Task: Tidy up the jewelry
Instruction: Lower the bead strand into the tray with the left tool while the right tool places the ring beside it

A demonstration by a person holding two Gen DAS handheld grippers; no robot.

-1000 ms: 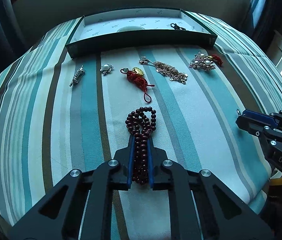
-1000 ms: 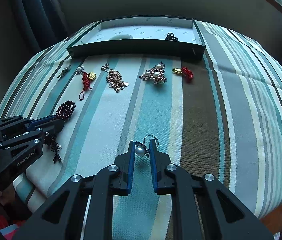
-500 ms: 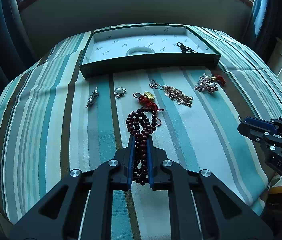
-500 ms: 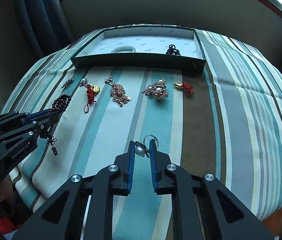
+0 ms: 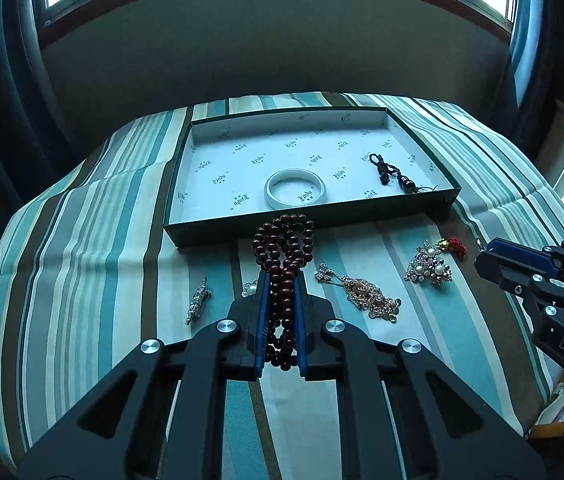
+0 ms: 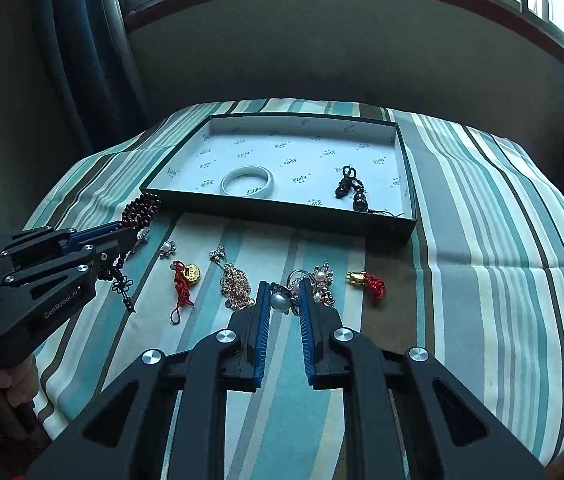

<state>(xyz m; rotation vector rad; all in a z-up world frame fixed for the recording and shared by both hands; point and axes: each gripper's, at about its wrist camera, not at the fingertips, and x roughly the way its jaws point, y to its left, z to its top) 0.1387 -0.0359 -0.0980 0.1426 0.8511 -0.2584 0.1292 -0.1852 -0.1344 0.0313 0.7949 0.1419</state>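
In the left wrist view, the left gripper (image 5: 280,312) is clamped on a glossy dark-red bead string (image 5: 284,248), held above the striped cloth (image 5: 82,264) just short of the box (image 5: 365,216). A smooth white bangle (image 5: 295,189) and black knotted cord (image 5: 391,170) already lie inside; brooches and chains remain outside.

In the right wrist view, the right gripper (image 6: 285,304) pinches a round pearl ring (image 6: 280,301).

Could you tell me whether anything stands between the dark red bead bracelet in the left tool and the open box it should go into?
Nothing visible does. The bead bracelet hangs from the left tool just before the box's near wall; only that low wall must be cleared.
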